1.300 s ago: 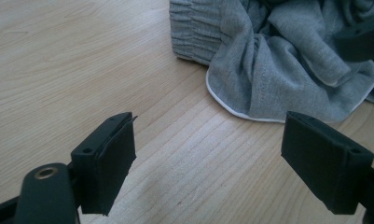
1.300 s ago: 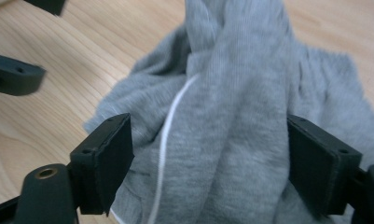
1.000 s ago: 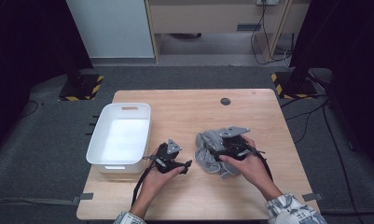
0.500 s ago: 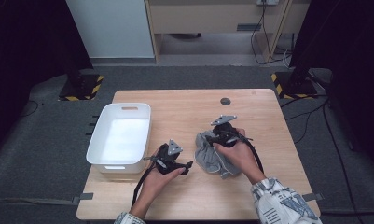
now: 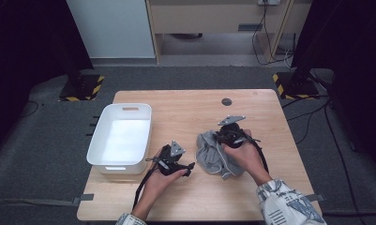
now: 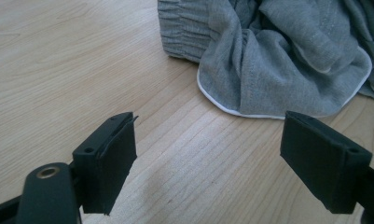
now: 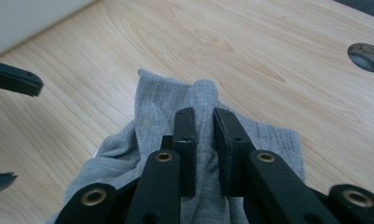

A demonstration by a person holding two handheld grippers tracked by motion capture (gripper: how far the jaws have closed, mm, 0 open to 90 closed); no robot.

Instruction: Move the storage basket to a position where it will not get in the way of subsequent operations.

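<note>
A crumpled grey garment with a ribbed hem lies on the wooden table, right of centre. My right gripper sits over its far edge. In the right gripper view its jaws have just been closing, and the right gripper now pinches a raised fold of the grey garment. My left gripper rests low on the table just left of the cloth. The left gripper stands open over bare wood, with the garment a short way ahead of its tips.
A white plastic bin stands at the table's left edge, close to the left hand. A round cable hole lies in the tabletop beyond the garment. Dark floor surrounds the table, and cabinets stand behind it.
The right hand has shifted a little farther up the table onto the garment's far edge, and its jaws have closed on a fold. The left hand has stayed put.
</note>
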